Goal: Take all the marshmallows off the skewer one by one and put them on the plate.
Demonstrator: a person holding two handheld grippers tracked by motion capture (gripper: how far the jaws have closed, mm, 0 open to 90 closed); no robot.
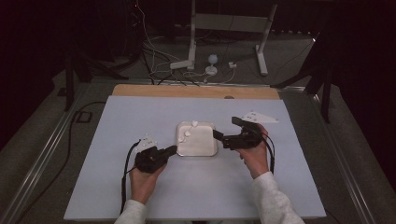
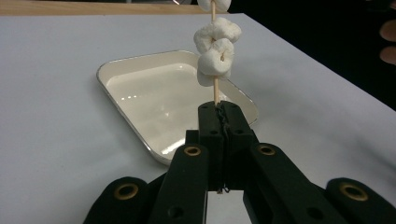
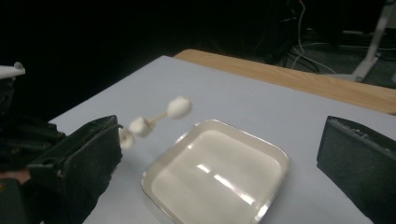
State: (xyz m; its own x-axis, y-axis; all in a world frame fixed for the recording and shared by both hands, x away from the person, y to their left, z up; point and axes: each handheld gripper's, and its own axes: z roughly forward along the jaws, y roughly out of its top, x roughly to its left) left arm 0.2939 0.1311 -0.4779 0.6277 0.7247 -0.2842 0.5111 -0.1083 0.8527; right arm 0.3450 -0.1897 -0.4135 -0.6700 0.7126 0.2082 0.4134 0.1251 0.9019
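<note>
- The left gripper (image 2: 219, 140) has its jaws pressed together on the bare lower end of a thin wooden skewer (image 2: 215, 88); nothing else is in its grip.
- The right gripper (image 1: 226, 135) has its jaws spread wide with nothing between them; in its own view the two black jaws stand far apart on either side of the tray.
- The skewer rises away from the left gripper over the white tray (image 2: 140, 121), with marshmallows (image 2: 217, 46) threaded along its upper part, three of them to judge from the right gripper view (image 3: 154, 119).
- The tray (image 1: 208, 151) sits mid-table on the pale blue mat (image 1: 140, 186) and looks empty.
- To do this well, I judge the left hand (image 1: 142, 179) should keep the stick still and its grip firm, while the right gripper comes in square to the end marshmallow and closes gently, so that it slides along the stick and is not crushed.
- Both forearms enter from the near edge; the left hand rests low beside the tray's near-left corner, and the right hand (image 1: 254, 156) holds its gripper level, pointing left at the tray's right side.
</note>
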